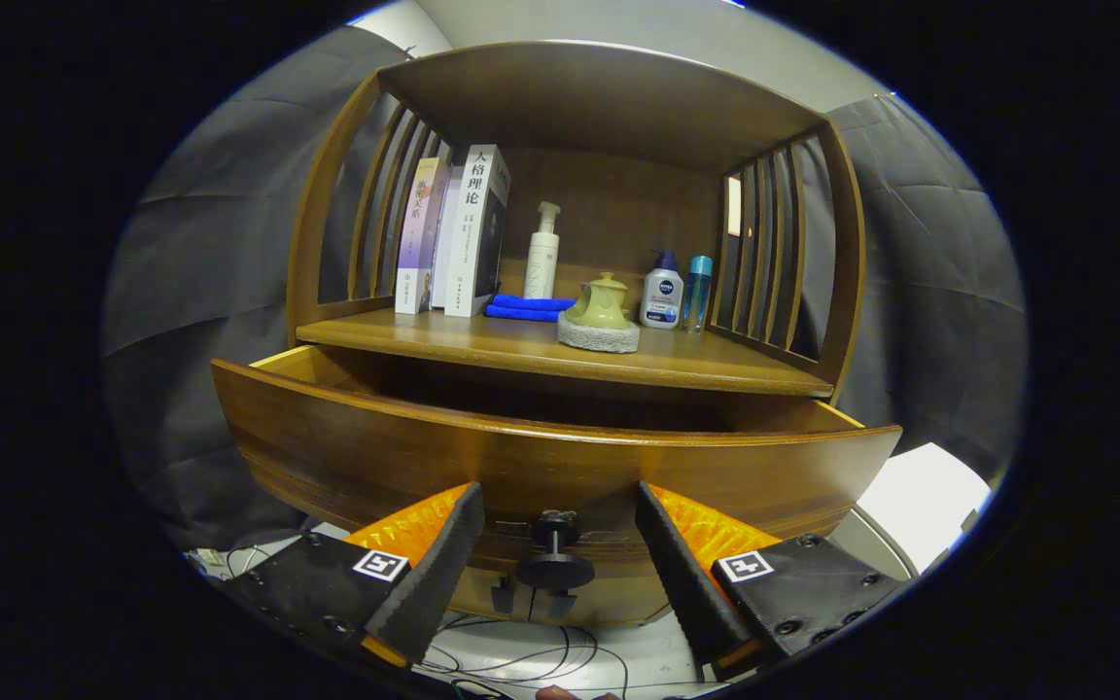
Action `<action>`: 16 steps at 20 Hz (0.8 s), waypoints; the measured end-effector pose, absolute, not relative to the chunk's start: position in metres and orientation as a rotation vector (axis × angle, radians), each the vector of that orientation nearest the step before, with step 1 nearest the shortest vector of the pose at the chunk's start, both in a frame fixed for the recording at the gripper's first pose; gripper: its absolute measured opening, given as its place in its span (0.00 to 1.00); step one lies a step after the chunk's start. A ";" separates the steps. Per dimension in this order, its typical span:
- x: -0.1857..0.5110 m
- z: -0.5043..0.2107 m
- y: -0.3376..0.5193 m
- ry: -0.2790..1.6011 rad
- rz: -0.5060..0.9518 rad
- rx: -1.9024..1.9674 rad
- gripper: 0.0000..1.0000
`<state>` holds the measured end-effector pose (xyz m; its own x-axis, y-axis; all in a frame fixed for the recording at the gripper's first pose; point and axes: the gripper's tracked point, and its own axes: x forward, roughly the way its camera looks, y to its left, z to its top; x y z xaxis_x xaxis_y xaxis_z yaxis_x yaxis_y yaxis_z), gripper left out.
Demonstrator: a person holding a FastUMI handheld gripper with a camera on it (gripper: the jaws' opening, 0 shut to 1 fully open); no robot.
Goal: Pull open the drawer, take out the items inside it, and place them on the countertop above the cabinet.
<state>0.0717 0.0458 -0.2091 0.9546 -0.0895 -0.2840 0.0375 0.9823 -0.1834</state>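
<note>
Two orange and black fingers of the gripper were spread wide, with the small black knob sitting in the gap between them. Neither finger touched the knob, so the gripper was holding nothing. That knob was fixed to the front of the drawer, low down in its middle. Above the knob, the drawer stood pulled out from the cabinet, so the first job looked done. Its front board was tall and hid what lay inside, and only a dark strip showed behind the top edge, so I could not tell what items were in there. Taking them out seemed still to be done, and so did setting them up top. Above the drawer was the countertop, and it already had things on it. Some books stood at its left end. Beside them lay a blue cloth, with a white pump bottle behind it. Near the front edge sat a green teapot on a grey pad. Further right stood a small white and blue bottle and a thin blue bottle. Some bare wood was left near the front for more things.
</note>
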 end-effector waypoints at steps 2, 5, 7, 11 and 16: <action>0.082 -0.210 0.046 0.298 -0.064 -0.174 1.00; 0.098 -0.210 0.045 0.299 -0.066 -0.170 1.00; 0.106 -0.210 0.045 0.299 -0.067 -0.170 1.00; 0.122 -0.210 0.045 0.297 -0.069 -0.168 1.00; 0.138 -0.210 0.045 0.308 -0.073 -0.161 1.00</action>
